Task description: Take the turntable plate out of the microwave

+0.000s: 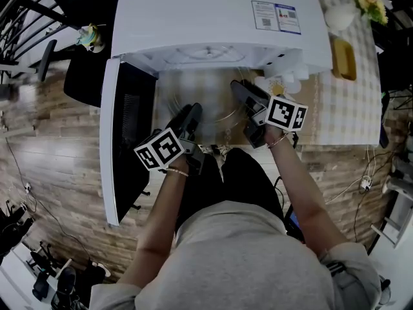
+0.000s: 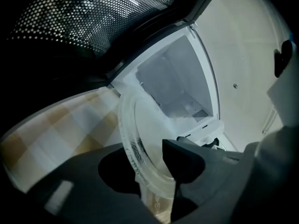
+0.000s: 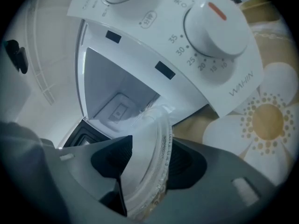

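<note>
As left claw (image 2: 145,164) grips plate (image 2: 152,125), microwave (image 1: 213,18) (open)

Both your arms reach forward. The left arm (image 1: 161,218) runs close beside your leg, and the right arm (image 1: 303,186) angles out wider. Your left gripper (image 1: 192,113) points ahead and slightly down, with its jaws closed on the rim of the glass plate (image 2: 149,120). Your right gripper (image 1: 239,89) points much the same way. Its jaws are spread wide, and the plate's rim stands between them ungripped.
</note>
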Demonstrator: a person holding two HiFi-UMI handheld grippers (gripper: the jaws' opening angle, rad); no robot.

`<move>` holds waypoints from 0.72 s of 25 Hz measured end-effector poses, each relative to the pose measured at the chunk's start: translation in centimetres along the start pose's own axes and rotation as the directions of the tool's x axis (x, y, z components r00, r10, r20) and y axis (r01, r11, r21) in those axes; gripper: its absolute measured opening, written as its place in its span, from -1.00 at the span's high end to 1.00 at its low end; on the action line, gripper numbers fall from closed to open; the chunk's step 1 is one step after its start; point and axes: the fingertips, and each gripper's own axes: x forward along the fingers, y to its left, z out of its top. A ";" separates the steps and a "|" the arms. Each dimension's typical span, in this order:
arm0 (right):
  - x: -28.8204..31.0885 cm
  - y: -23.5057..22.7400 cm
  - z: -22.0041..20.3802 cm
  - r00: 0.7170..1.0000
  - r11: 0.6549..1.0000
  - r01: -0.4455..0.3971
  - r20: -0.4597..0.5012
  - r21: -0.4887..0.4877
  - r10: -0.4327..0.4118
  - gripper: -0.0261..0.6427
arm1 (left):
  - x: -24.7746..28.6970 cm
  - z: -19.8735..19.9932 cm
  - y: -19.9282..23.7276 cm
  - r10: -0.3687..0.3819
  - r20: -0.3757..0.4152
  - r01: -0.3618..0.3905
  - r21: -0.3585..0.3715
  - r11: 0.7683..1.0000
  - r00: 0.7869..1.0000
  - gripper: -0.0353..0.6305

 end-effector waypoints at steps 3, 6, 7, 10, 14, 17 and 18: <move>0.2 -0.1 0.1 1.000 1.000 0.004 0.009 0.030 -0.004 0.30 | -0.2 0.1 0.1 0.004 0.001 -0.004 0.003 1.000 1.000 0.43; -0.2 -0.5 -0.2 0.999 0.998 0.019 0.033 0.058 -0.021 0.49 | -0.2 0.3 0.1 0.006 -0.002 -0.006 0.021 1.000 1.000 0.42; -0.4 -0.6 -0.2 0.999 0.998 0.020 0.045 0.064 -0.023 0.49 | -0.1 0.3 0.1 0.006 -0.006 -0.006 0.029 1.000 1.000 0.42; -1.0 -0.6 -0.1 0.997 0.997 0.009 0.071 0.078 -0.015 0.49 | 0.1 0.4 -0.1 0.005 -0.007 -0.005 0.041 0.999 1.000 0.41; -1.7 0.0 0.2 0.996 0.999 -0.015 0.094 0.051 0.010 0.53 | 0.1 1.0 -0.6 -0.023 0.021 0.022 0.065 0.998 1.000 0.39; -2.1 0.4 0.5 0.993 0.999 -0.032 0.113 0.041 0.028 0.53 | 0.0 1.2 -1.0 -0.049 0.037 0.046 0.083 0.995 0.998 0.39; -2.2 0.6 0.6 0.992 0.998 -0.038 0.121 0.043 0.032 0.53 | 0.0 1.2 -1.1 -0.058 0.039 0.055 0.082 0.995 0.998 0.39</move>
